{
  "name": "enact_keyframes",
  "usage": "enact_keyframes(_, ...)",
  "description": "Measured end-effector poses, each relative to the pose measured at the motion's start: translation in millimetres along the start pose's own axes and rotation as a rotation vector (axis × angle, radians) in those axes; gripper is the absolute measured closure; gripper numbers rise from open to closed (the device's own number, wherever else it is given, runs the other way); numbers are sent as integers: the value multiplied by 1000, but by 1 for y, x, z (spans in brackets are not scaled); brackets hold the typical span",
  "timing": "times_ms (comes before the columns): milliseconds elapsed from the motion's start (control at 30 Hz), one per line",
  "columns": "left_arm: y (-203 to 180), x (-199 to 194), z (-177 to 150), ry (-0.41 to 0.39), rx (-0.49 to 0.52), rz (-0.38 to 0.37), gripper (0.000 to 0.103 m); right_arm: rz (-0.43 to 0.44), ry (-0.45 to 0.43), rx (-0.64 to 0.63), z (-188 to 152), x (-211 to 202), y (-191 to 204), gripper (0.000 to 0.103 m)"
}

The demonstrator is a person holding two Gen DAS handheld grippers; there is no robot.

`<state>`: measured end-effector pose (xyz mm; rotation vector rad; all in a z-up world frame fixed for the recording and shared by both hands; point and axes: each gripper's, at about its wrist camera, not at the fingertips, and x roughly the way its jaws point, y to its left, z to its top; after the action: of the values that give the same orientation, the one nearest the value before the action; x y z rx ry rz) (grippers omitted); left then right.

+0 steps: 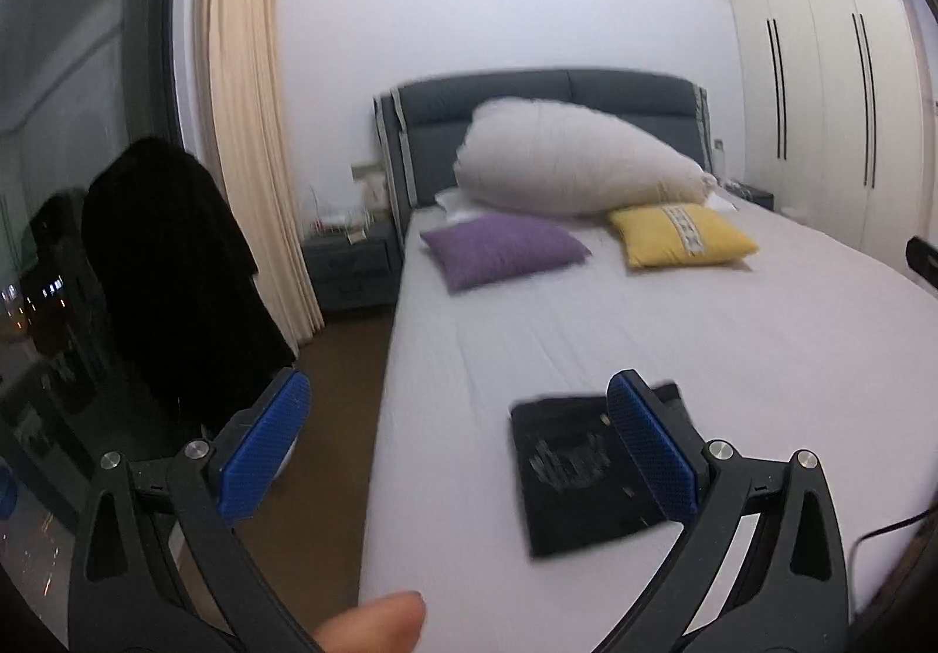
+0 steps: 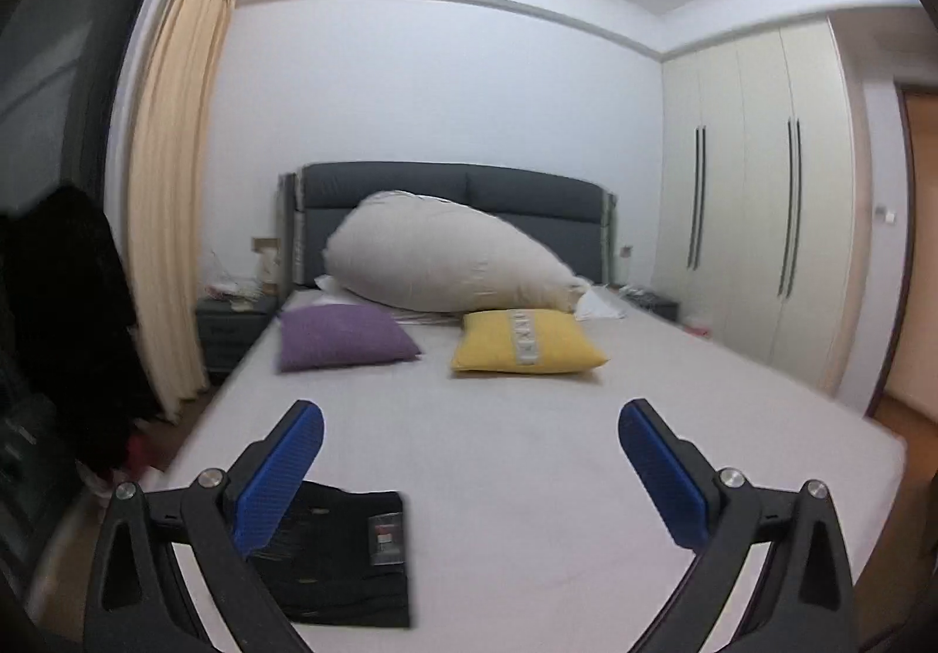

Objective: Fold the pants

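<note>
A: Quick one. Where are the pants [image 1: 592, 468]?
B: Folded into a dark compact rectangle, flat on the bed [image 1: 674, 325], near end, close to its left edge. Looks done or nearly done, my read.
A: Claws?
B: Left claw [image 1: 457, 445] spread fully wide, nothing between the blue pads [image 1: 651, 451]. Right claw [image 2: 472, 468] likewise wide open and empty. Neither touches the cloth.
A: Which way do the pants lie from each?
B: In the left wrist view, below and ahead of the claw, partly behind its right finger. In the right wrist view, low and to the left, partly behind the left finger. So the bundle sits between the two claws, beneath them.
A: Long axis?
B: Roughly square; slightly longer near-to-far in the left view, hard to call with the fisheye and blur.
A: Nearer claw?
B: Cannot tell, both look about equal. Any further touch means dropping down and inward.
A: Other stuff?
B: Purple cushion [image 2: 343, 336], yellow cushion [image 2: 527, 342] and big white pillow [image 2: 445, 260] at the far end, well apart. A thumb [image 1: 375, 623] shows at the left view's bottom.
</note>
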<state>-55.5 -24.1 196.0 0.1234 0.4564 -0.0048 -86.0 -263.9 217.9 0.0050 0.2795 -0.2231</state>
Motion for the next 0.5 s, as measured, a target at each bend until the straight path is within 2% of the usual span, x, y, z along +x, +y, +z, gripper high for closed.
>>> enact_keyframes(33,-1,-6,1,13,-3,-15,0,25,31,43,7,-10,-3,0)
enact_keyframes(133,-1,-28,5,44,-14,-46,0,15,89,116,12,-29,-6,0)
enact_keyframes(267,-7,-37,-5,99,-24,-60,0,-17,140,126,6,-38,6,0)
enact_keyframes(500,-18,-28,-33,187,-42,-108,0,-15,225,157,-19,-39,12,0)
